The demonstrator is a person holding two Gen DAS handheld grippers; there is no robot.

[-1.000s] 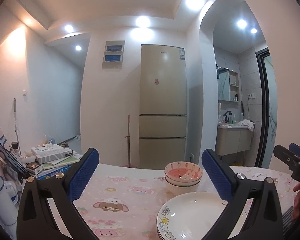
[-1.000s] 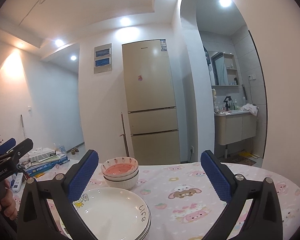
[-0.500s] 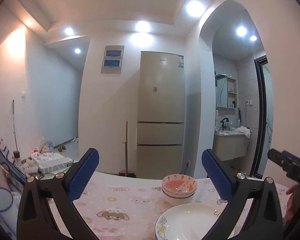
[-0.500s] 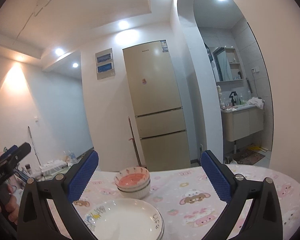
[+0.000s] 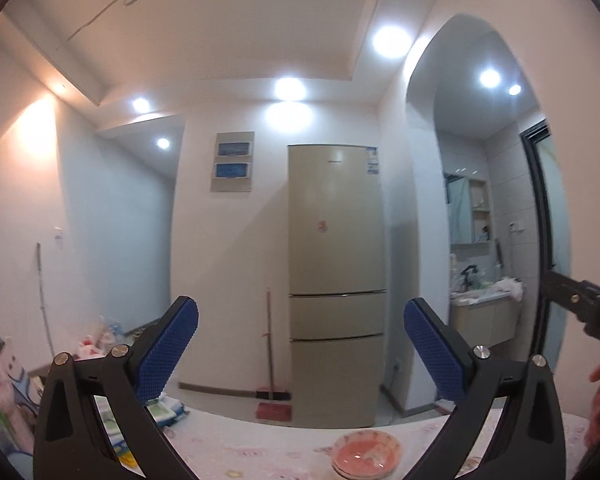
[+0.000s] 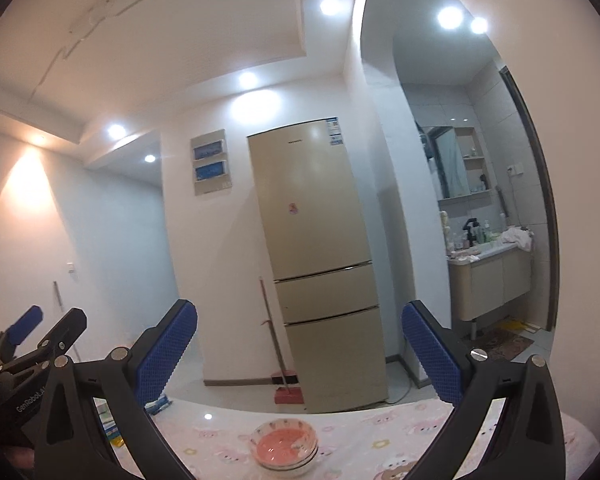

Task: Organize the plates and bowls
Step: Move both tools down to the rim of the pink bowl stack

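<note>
Left claw (image 5: 300, 344) spread wide, nothing between its blue pads. Right claw (image 6: 299, 342) likewise wide open and empty. Both raised over the worktop (image 6: 380, 436), which wears a pink cartoon-print cloth. Stacked bowls (image 6: 284, 449), pink inside, sit on the cloth near its far edge; same stack low in the left view (image 5: 367, 453). Books and papers (image 5: 166, 406) piled at worktop's left end. Beyond: red broom (image 6: 286, 390) leaning beside a tall beige fridge (image 6: 320, 264). Right of that, an arched opening to a washroom vanity (image 6: 492, 280).

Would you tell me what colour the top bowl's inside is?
Salmon pink inside the top bowl; clearest in the right wrist view.
</note>
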